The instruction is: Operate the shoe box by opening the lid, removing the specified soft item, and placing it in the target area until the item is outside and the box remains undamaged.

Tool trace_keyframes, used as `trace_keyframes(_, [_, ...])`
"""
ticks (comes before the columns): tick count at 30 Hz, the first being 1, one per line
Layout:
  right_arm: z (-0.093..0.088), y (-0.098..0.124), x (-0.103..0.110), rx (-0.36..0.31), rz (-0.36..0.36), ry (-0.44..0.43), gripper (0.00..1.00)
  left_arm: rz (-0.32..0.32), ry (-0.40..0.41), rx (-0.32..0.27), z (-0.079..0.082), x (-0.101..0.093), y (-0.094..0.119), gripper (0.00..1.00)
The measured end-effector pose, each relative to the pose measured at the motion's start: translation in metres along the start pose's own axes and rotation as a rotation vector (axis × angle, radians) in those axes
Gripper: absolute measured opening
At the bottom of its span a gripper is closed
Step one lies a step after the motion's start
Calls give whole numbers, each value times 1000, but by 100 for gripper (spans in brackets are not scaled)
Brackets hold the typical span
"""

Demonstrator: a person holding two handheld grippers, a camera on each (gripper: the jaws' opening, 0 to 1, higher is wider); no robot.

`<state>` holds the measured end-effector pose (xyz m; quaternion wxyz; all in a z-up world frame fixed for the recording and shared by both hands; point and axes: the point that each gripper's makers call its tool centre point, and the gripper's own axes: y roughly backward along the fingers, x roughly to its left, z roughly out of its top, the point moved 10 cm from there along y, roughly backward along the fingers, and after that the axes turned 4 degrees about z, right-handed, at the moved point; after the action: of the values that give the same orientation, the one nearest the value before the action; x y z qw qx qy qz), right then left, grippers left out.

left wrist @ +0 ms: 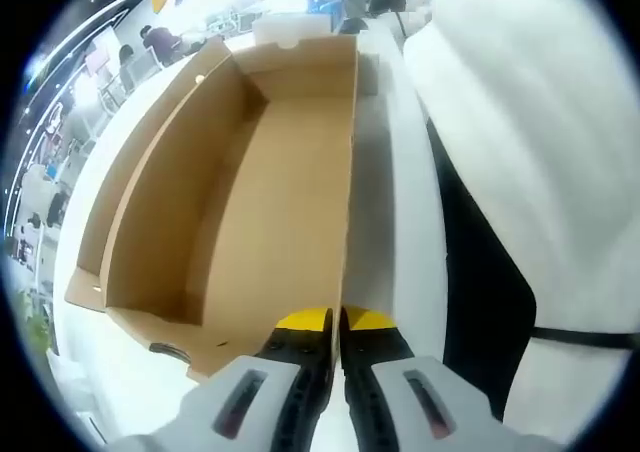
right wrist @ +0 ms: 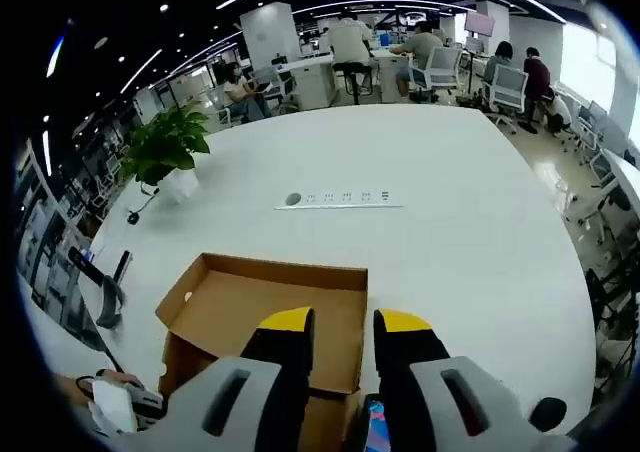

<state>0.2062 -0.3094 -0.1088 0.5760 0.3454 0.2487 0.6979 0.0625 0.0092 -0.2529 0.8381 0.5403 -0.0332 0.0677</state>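
The brown cardboard shoe box [left wrist: 270, 192] lies open on a white table [left wrist: 385, 222], and its inside looks bare in the left gripper view. My left gripper [left wrist: 335, 324] is shut on the thin right edge of the cardboard, which runs down between its yellow-tipped jaws. In the right gripper view the raised lid [right wrist: 265, 307] faces me with its inner side. My right gripper [right wrist: 345, 332] hovers over the box with its jaws apart. A blue and pink soft item [right wrist: 374, 427] peeks out low between them; contact is not visible. A hand on the left gripper [right wrist: 115, 404] shows at the bottom left.
A long white power strip [right wrist: 338, 200] lies mid-table beyond the box, and a potted plant [right wrist: 165, 147] stands at the far left. A black object [right wrist: 100, 287] sits at the table's left edge. The person's white clothes [left wrist: 530, 122] are close on the right. People sit at desks behind.
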Motion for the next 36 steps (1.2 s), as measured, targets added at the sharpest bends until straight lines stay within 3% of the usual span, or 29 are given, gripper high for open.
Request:
trace_keyframes(5, [2, -17, -1, 43, -27, -7, 22, 5, -3, -1, 0, 0, 0, 3])
trace_keyframes(9, [4, -18, 1, 35, -36, -13, 22, 3, 4, 0, 0, 0, 0, 3])
trace_keyframes(16, [2, -29, -3, 69, -50, 43, 23, -3, 2, -3, 0, 1, 0, 3])
trace_keyframes(18, [0, -33, -4, 76, -45, 38, 24, 11, 25, -21, -1, -1, 1, 3])
trace_keyframes(21, [-10, -31, -2, 86, -47, 22, 25, 16, -10, -14, 0, -2, 1, 2])
trace_keyframes(23, [-18, -36, 0, 145, -44, 35, 25, -20, -19, -12, 1, 3, 1, 2])
trace_keyframes(24, [-18, -40, 0, 132, -43, 39, 26, -30, 6, -10, 0, 4, 0, 2])
trace_keyframes(26, [-15, -45, -3, 124, -38, 39, 29, -29, -26, -6, 1, 2, 0, 2])
trace_keyframes(28, [-12, -60, -12, 114, -30, 51, 35, -28, 4, 9, 3, 2, -1, 2])
trace_keyframes(30, [-12, -67, -15, 191, -11, 1, 38, -28, -13, 3, 2, 2, 0, 2])
trace_keyframes(34, [-2, -71, -13, 150, -13, 1, 38, -26, -27, -8, 1, 1, 1, 1])
trace_keyframes(36, [-4, -77, -13, 155, -9, -9, 39, -27, 10, -10, 1, 3, 1, 2])
